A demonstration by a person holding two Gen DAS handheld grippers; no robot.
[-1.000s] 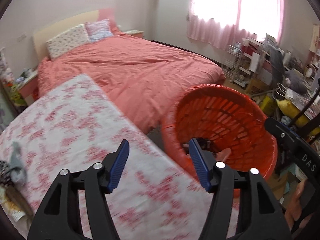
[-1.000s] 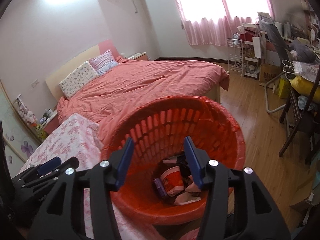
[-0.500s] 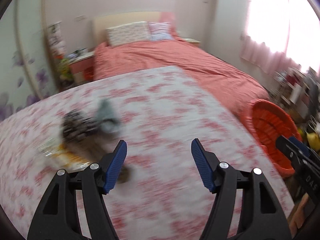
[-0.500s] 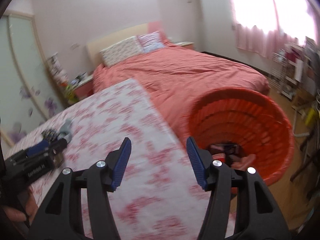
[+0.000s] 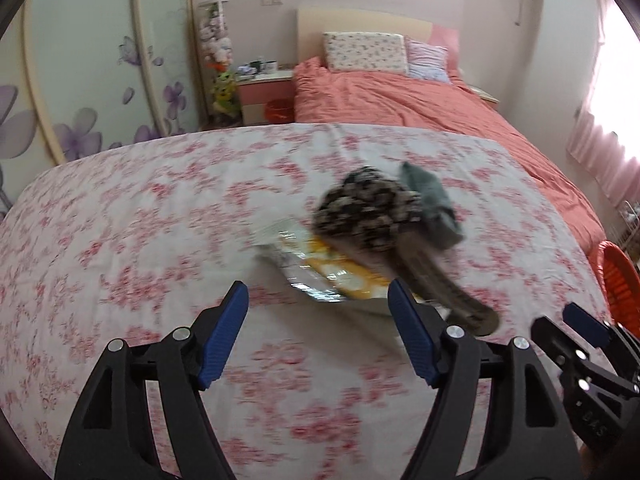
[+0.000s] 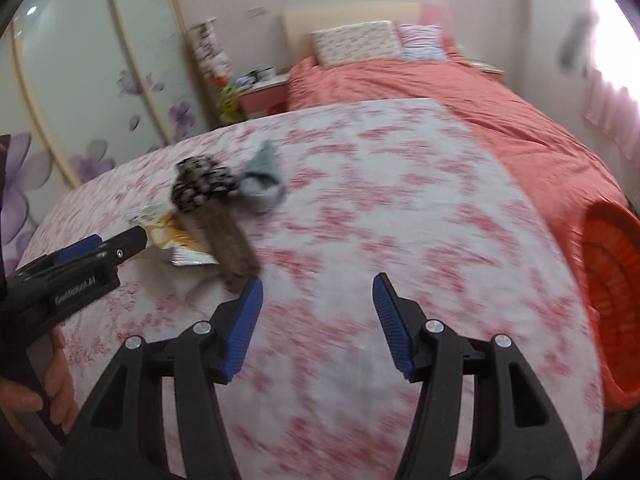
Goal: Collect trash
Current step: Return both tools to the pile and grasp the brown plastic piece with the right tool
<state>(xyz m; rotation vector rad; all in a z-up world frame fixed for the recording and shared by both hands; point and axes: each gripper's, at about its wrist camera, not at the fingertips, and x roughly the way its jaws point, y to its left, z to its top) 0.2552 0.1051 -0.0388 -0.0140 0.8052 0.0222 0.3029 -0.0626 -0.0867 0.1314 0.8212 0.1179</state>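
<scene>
A small heap lies on the pink floral cloth (image 5: 140, 220): a yellow and clear snack wrapper (image 5: 320, 268), a black-and-white patterned bundle (image 5: 368, 212), a grey cloth (image 5: 434, 208) and a long brown piece (image 5: 436, 280). My left gripper (image 5: 318, 304) hovers just short of the wrapper, its jaws opening with nothing between them. In the right wrist view the same heap, with wrapper (image 6: 172, 236), bundle (image 6: 200, 184) and brown piece (image 6: 232, 248), lies ahead to the left. My right gripper (image 6: 318, 300) is open over bare cloth. The orange basket (image 6: 612, 288) stands at the right edge.
A bed with a salmon cover (image 5: 400, 100) and pillows (image 5: 364, 52) lies beyond the cloth-covered surface. A bedside table (image 5: 264, 88) with small things stands at its left. A wardrobe with purple flowers (image 5: 80, 80) fills the left wall. A hand (image 6: 52, 384) holds the left gripper.
Both views have swung left, away from the orange basket and onto the floral cloth. The heap of trash has come into the middle of the left view. The left jaws have spread wider.
</scene>
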